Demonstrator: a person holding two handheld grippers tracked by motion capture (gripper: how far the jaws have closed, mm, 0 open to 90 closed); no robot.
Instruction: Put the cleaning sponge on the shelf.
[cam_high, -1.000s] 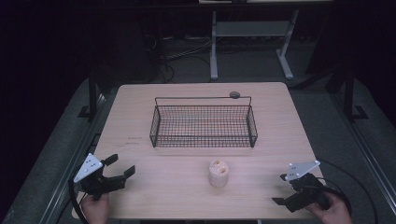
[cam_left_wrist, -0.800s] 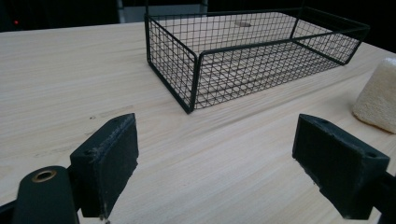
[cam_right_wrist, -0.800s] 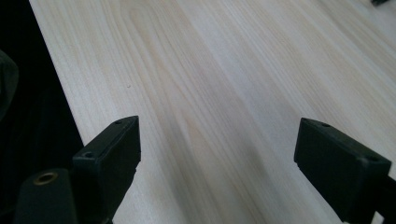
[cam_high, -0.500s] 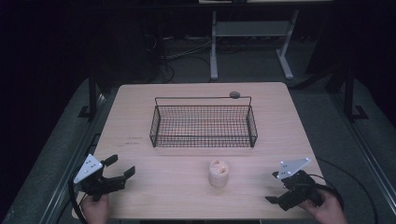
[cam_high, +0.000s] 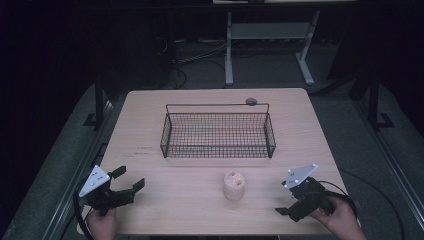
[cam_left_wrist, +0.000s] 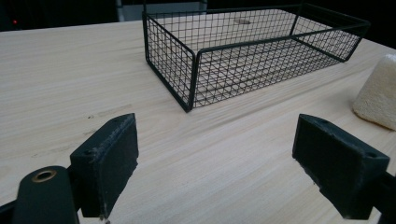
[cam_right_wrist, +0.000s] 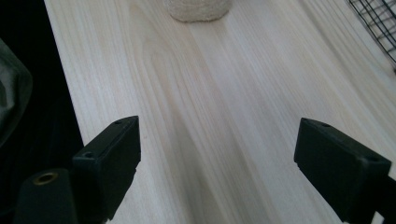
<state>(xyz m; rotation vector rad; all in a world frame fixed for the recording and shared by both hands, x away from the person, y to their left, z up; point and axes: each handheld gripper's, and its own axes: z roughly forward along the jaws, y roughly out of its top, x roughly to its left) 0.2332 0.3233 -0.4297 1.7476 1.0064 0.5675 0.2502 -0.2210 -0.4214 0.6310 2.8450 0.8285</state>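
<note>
Tabletop (cam_high: 150, 130) in pale wood, and both tools are down at the near edge. The left tool (cam_high: 131, 183) sits at the near left corner, held by a hand (cam_high: 102, 223) from below, jaws spread wide with nothing between them; in the left gripper view only bare wood lies between the two black pads. The right tool (cam_high: 292, 198) is at the near right, gripped by the other hand (cam_high: 342, 220), its jaws also wide apart and holding nothing, pointing toward the left. Between the two tools stands the beige sponge-like lump (cam_high: 233, 184), upright on the wood, near the right tool but clear of it. The right gripper view catches its lower edge at the top of the frame, straight ahead of the open jaws. Behind it, toward the middle of the tabletop, sits the black wire basket (cam_high: 270, 131), apart from the lump. A small dark round disc (cam_high: 251, 101) lies just beyond the basket's far rim.
</note>
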